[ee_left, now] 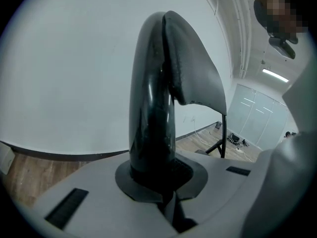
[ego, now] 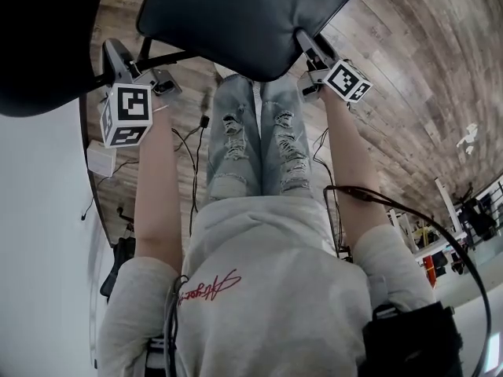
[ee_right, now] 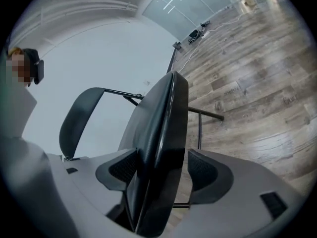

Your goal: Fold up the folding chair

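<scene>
Left hand-held gripper (ee_left: 156, 182) tight on backrest (ee_left: 157, 108), right (ee_right: 163, 171) wide astride seat (ee_right: 162, 123)

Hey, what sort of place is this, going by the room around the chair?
Probably an office or lab-type workspace rather than a home. It has a wood-plank floor, a plain white wall, and glass partition panels under a ceiling strip light.

My left gripper (ee_left: 157, 190), bottom centre of frame, jaws clamped on the folding chair's glossy black backrest (ee_left: 151, 108), which rises to upper centre; white wall (ee_left: 64, 73) behind, wood floor (ee_left: 29, 175) lower left.
</scene>
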Demonstrator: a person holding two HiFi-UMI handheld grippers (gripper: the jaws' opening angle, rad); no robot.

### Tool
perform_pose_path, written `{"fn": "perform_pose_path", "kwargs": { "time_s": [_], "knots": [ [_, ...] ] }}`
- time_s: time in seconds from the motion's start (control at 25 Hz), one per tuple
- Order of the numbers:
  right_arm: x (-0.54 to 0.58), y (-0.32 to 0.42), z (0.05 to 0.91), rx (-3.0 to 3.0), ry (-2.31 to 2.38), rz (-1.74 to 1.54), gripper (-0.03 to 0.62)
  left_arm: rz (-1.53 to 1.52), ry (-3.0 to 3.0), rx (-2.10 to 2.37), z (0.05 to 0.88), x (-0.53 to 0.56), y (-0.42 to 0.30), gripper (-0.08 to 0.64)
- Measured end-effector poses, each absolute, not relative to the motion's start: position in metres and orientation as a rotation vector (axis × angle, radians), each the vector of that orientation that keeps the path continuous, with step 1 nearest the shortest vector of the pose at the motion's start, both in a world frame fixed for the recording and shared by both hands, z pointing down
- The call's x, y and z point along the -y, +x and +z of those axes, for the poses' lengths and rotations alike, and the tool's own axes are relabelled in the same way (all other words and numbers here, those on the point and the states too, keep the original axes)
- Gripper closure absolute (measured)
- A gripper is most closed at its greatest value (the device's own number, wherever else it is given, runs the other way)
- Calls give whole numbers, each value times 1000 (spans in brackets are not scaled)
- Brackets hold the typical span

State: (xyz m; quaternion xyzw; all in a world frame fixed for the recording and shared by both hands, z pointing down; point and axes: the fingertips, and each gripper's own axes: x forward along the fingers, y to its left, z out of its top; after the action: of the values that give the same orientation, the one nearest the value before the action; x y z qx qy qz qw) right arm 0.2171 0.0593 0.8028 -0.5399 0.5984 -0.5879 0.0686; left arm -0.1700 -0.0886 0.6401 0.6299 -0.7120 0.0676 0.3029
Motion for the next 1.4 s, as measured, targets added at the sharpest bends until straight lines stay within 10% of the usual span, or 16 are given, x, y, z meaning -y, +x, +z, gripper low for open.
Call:
{"fn": "perform_pose_path", "kwargs": {
  "time_s": [1.4],
  "knots": [
    [13,164,694,-1625,-1168,-1983,319,129,1801,1930,576,102,-185,543]
  ]
}}
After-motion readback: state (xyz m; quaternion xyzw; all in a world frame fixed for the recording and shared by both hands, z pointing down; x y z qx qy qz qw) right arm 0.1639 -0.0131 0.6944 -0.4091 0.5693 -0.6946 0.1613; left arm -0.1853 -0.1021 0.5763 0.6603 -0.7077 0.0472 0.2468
